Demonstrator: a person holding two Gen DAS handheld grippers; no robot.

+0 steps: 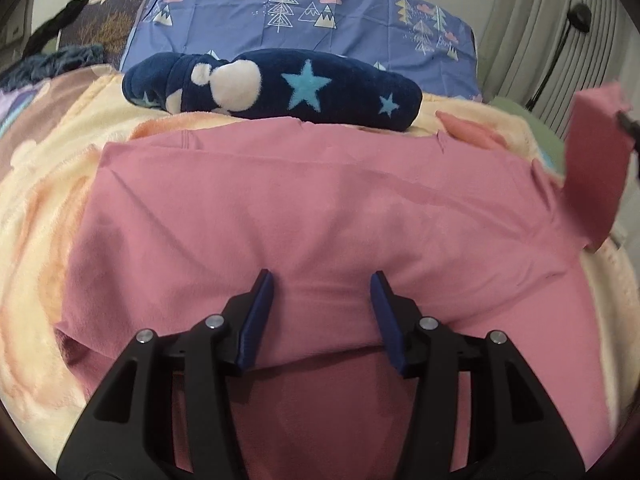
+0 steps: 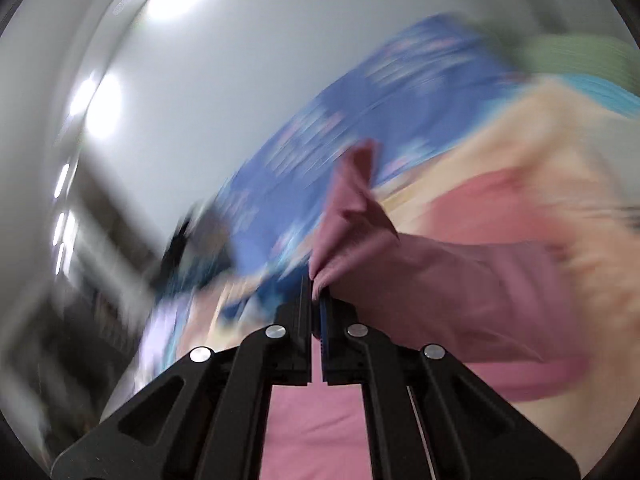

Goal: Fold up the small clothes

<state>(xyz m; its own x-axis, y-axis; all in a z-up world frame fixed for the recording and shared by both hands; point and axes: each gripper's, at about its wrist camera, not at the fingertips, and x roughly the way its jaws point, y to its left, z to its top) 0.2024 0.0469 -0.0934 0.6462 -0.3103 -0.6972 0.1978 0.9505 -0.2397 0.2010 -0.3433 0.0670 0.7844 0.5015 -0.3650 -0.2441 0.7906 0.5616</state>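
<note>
Centrally, the pink garment [image 1: 304,208] lies spread over a peach blanket [image 1: 44,216] on the bed, below a navy star-patterned bundle [image 1: 280,88] and a blue tree-print pillow [image 1: 304,12]. The left gripper [image 1: 322,300] hovers over its near edge, jaws released and parted. At mid-frame, the right gripper [image 2: 316,280] has its jaws clenched on a lifted pink corner.

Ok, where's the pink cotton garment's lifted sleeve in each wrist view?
Left wrist: the pink cotton garment's lifted sleeve hangs at the right edge.
Right wrist: the sleeve rises at centre, pinched in the right gripper, jaws shut.
Shared landmark: the blue tree-print pillow.
</note>
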